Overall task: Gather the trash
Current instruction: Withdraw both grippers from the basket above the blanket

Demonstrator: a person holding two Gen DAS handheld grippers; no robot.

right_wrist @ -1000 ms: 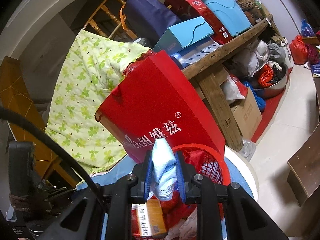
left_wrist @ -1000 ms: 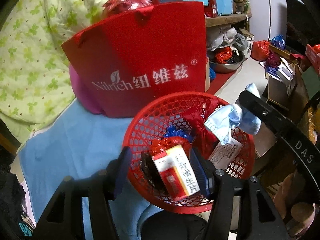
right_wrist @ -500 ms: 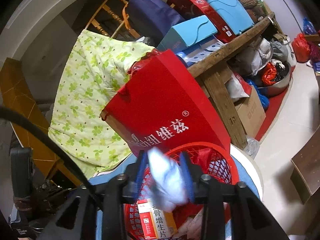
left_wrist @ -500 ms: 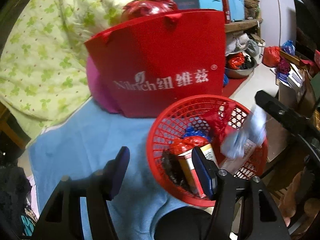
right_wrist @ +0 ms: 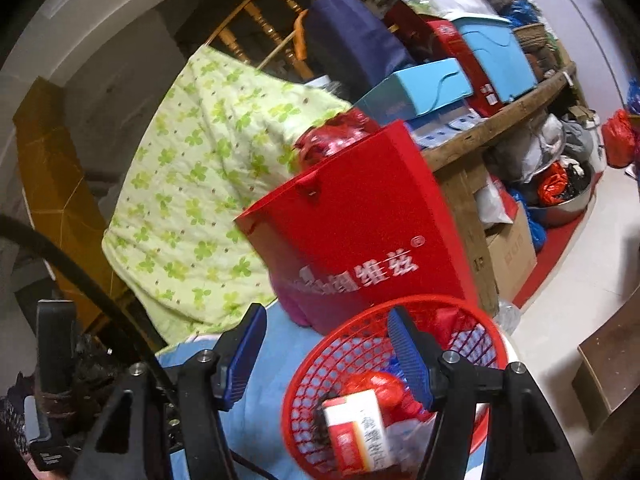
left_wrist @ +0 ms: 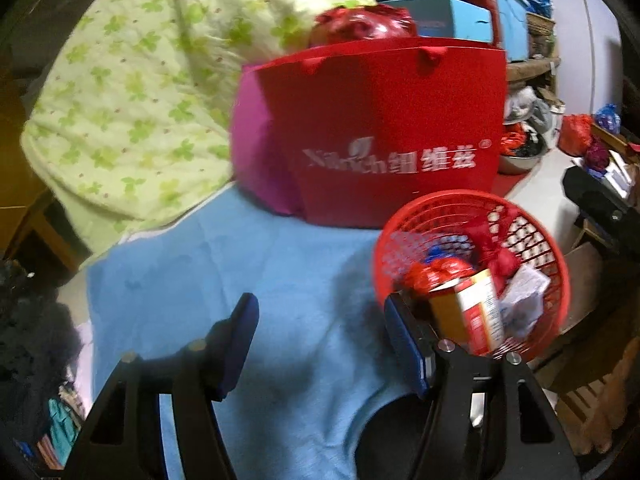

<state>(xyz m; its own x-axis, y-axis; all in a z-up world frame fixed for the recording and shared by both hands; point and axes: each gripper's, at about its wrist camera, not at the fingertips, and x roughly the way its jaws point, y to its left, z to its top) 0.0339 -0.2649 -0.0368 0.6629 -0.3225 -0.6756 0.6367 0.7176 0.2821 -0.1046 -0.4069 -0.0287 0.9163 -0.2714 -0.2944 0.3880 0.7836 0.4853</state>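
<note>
**Both grippers clear of the basket after a drop**

Quilt [left_wrist: 132,92], green-patterned, fills the upper left of both views. A blue cloth [left_wrist: 224,280] covers the work surface. On it stands a red bag [left_wrist: 396,128], and just in front of the bag sits the red basket [left_wrist: 556,264], the collecting point for the trash.

Step in hand: release. The left gripper [left_wrist: 320,340] hangs over bare cloth beside the basket, jaws about half open, having just widened a little, nothing between them. The right gripper [right_wrist: 324,352] straddles the basket's near rim, jaws likewise about half open, having just sprung apart, also with nothing between them. The carton [left_wrist: 468,312] stands tilted in the basket. The pale mask [left_wrist: 524,300] lies crumpled beside it against the far wall, with red wrappers [left_wrist: 436,276] behind.

Next move, as judged: with both grippers free, find any further loose trash on or around the cloth and reach for it. None is plainly visible on the bare cloth in either view.

Hard to make out: motion blur softens the carton's print and the basket mesh. The left gripper's right finger covers the basket's near-left wall. What lies at the basket's bottom is hidden. The dark heap at the lower left of both views cannot be identified.
</note>
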